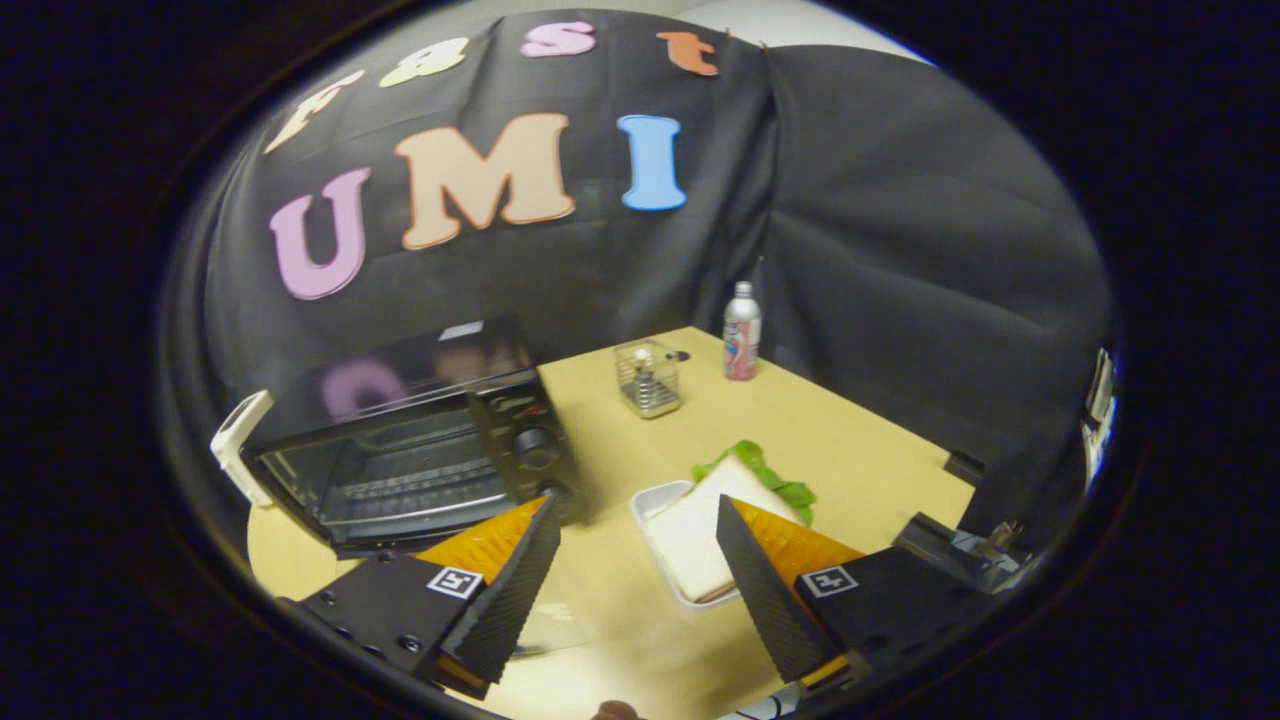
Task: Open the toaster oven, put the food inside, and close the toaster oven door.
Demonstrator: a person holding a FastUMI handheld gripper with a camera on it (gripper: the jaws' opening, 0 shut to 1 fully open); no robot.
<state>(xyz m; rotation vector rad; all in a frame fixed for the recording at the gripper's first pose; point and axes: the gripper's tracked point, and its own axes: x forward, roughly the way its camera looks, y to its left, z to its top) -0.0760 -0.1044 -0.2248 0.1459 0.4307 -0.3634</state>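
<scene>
We hold gripper (635, 560) wide open, empty; toaster oven (410, 445) door down; next we straddle sandwich (700, 530) on tray (652, 500), squeeze gently

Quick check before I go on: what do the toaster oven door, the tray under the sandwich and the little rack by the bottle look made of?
Toaster oven door: looks like glass, glossy, the racks show through it. Tray: white and smooth, plastic or ceramic, hard to tell. Rack: thin shiny wire, likely metal. The gripper is open, its fingers apart over the table.
</scene>
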